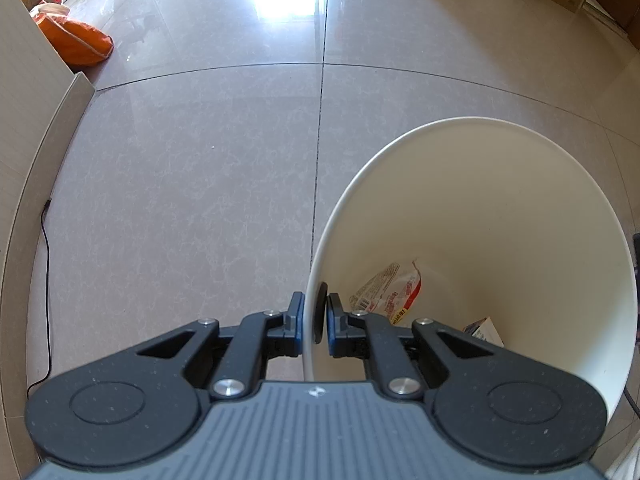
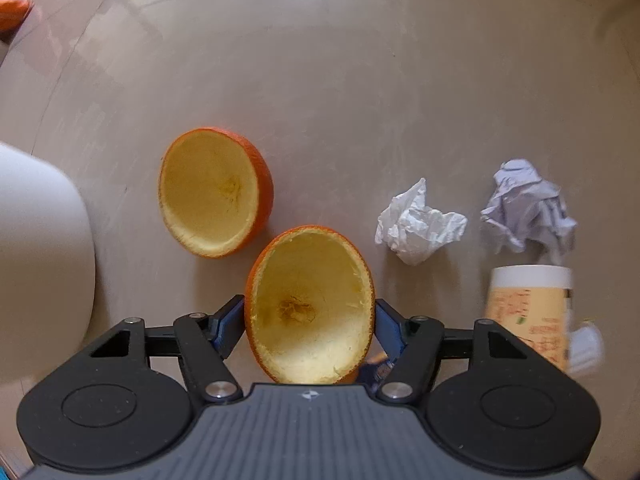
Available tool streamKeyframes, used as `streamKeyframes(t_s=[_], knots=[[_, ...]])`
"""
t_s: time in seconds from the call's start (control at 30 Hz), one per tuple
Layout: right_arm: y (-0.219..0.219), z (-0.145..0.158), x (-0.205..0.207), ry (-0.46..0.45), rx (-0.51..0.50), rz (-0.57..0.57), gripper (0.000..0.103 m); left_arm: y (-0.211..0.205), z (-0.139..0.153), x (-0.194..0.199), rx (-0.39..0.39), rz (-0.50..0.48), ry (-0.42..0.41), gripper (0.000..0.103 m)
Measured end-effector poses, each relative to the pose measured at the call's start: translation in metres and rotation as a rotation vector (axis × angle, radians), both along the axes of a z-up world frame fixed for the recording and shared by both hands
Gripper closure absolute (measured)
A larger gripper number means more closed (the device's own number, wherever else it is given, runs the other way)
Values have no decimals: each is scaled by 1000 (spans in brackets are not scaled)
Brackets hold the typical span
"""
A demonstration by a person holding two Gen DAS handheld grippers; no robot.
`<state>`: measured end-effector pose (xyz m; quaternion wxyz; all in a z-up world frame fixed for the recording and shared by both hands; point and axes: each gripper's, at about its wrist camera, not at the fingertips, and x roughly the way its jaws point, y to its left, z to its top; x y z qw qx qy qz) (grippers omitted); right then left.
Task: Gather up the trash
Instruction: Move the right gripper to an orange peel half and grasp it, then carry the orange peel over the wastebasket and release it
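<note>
Two wrappers (image 1: pixel 386 294) lie binned — left gripper (image 1: pixel 315 316) pinches the bin (image 1: pixel 500 200) rim, right gripper (image 2: pixel 310 320) brackets an orange peel half (image 2: pixel 310 304), pad contact unclear; four pieces wait.

The floor (image 1: pixel 200 200) is glossy tile, the bin (image 1: pixel 500 200) smooth matt plastic, the orange peel (image 2: pixel 312 304) rough inside, the tissue (image 2: pixel 416 224) crumpled paper.

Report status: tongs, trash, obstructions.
Left tongs clamped on bin rim. Right tongs astride near orange peel, contact unclear. Nothing blocking.
</note>
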<state>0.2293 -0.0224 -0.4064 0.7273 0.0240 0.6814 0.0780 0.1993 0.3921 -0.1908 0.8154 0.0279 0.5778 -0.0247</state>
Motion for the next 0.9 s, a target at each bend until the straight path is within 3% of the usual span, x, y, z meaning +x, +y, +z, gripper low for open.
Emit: streamKeyframes(t_s=[0.2, 0.6, 0.8, 0.9], knots=[[4, 55, -7, -27, 9, 95, 32, -2, 0, 1, 4, -2, 5, 94], [62, 228, -32, -171, 121, 372, 32, -4, 1, 4, 7, -7, 11, 94], [105, 277, -39, -226, 209, 481, 32, -5, 1, 4, 5, -12, 11, 94], [125, 284, -40, -246, 236, 529, 32, -4, 1, 3, 5, -13, 9, 94]])
